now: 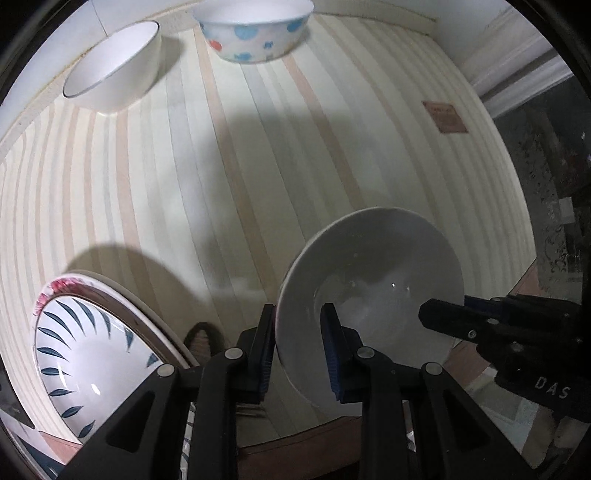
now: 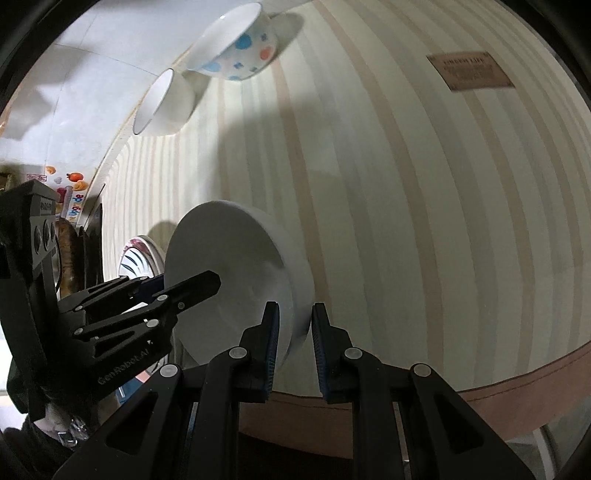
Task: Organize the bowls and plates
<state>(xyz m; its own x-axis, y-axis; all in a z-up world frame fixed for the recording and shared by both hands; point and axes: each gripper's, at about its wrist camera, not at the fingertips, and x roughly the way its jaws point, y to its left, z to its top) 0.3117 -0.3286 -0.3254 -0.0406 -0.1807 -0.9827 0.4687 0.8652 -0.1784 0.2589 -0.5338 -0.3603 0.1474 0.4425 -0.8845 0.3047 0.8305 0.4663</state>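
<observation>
A plain white bowl [image 1: 373, 291] sits near the table's front edge; it also shows in the right wrist view [image 2: 229, 266]. My left gripper [image 1: 299, 325] straddles its left rim, one finger outside and one inside, closed on the rim. My right gripper [image 2: 293, 321] straddles its right rim the same way. A plate with blue leaf marks [image 1: 88, 365] lies on a pink-edged plate at the front left. A white bowl with a dark rim line [image 1: 114, 70] and a bowl with blue and red dots [image 1: 255, 29] stand at the far edge.
The table wears a striped cream cloth [image 1: 229, 177] with a brown label [image 1: 445, 116] at the right. A white wall [image 2: 92, 74] rises behind the far bowls. The table's brown front border [image 2: 517, 402] is close below the grippers.
</observation>
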